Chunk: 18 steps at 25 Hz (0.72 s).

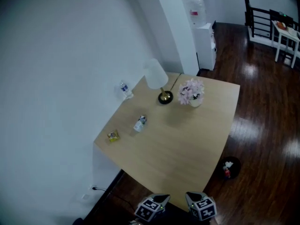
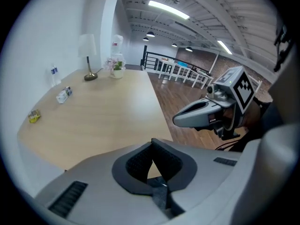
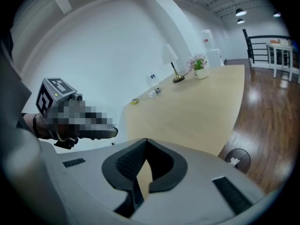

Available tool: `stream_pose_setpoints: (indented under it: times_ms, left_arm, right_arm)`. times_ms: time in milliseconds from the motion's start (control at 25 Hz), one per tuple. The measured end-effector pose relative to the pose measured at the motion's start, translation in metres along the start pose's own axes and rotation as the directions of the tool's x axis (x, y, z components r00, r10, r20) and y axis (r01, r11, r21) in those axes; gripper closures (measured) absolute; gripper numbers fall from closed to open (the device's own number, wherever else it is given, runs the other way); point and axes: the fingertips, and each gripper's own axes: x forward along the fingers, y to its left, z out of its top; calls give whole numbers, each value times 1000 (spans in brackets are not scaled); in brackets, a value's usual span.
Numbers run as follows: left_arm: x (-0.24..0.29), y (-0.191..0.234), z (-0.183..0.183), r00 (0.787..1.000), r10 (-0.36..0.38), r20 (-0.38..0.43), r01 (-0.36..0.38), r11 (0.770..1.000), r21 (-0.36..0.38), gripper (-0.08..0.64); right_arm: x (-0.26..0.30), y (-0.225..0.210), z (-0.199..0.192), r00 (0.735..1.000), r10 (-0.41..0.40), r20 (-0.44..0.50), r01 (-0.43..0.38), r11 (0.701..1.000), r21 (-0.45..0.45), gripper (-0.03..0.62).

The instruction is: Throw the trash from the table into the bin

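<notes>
On the light wooden table (image 1: 187,144) lie a small yellow wrapper (image 1: 112,136) and a crushed plastic bottle (image 1: 140,123) near the left edge. A clear water bottle (image 1: 125,90) stands further back by the wall. A round black bin (image 1: 229,167) with some trash in it sits on the floor at the table's right front corner. My left gripper (image 1: 153,206) and right gripper (image 1: 201,205) hang side by side below the table's near edge, far from the trash. In the left gripper view the left gripper (image 2: 152,143) is shut and empty; the right gripper (image 3: 146,141) looks the same.
A white lamp (image 1: 157,78) and a pot of pale pink flowers (image 1: 191,93) stand at the table's far end. A water dispenser (image 1: 205,36) is against the wall behind. Dark wood floor (image 1: 267,125) runs along the right, with white furniture (image 1: 286,36) far off.
</notes>
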Motion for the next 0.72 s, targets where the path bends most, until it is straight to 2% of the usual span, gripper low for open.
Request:
stream_pose_setpoints:
  times_ms: [120, 240, 360, 480, 560, 720]
  left_arm:
    - [-7, 24, 0, 1000, 31, 3, -31, 999, -22, 560]
    - [-4, 50, 10, 1000, 3, 19, -2, 999, -34, 560]
    - [4, 79, 19, 998, -56, 36, 56, 998, -7, 560]
    - [6, 118, 22, 994, -101, 38, 100, 995, 29, 560]
    - [6, 152, 27, 992, -114, 50, 111, 993, 47, 560]
    - [14, 219, 34, 990, -129, 52, 125, 989, 73, 560]
  right_arm:
    - [6, 4, 7, 1000, 7, 11, -7, 1000, 7, 584]
    - [17, 0, 15, 1000, -28, -6, 28, 999, 15, 584]
    - [39, -7, 33, 995, -104, -5, 104, 994, 20, 584]
    - [68, -2, 53, 985, -174, 1, 174, 982, 72, 584]
    - [92, 9, 65, 981, -194, -6, 193, 976, 101, 584]
    - [140, 25, 72, 973, -224, -47, 228, 969, 100, 584]
